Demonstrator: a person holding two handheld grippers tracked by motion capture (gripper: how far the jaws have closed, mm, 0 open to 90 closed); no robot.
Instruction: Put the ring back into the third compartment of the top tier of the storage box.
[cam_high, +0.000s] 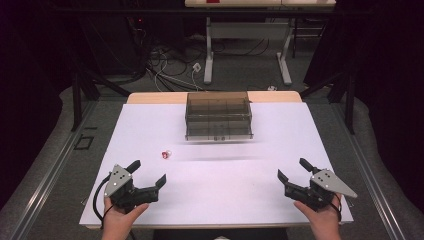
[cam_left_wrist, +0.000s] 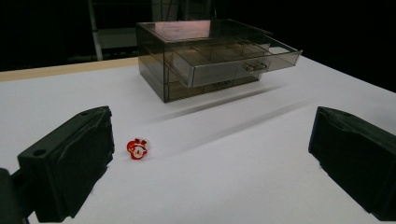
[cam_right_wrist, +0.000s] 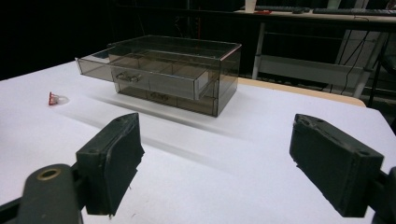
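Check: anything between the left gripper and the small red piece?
Nothing: bare white table separates the open left gripper from the small red piece, seen in the left gripper view and high view.

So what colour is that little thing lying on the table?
Red with a white patch; the small toy shows best in the left gripper view.

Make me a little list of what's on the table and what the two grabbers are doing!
table: white top, wooden strip along the far edge
box: smoky see-through drawer box at the far middle of the table
top drawer: pulled out, with dividers inside
lower drawer: pushed in
toy: tiny red and white thing on the table, in front of the box, to its left
left gripper: open, holding nothing
right gripper: open, holding nothing
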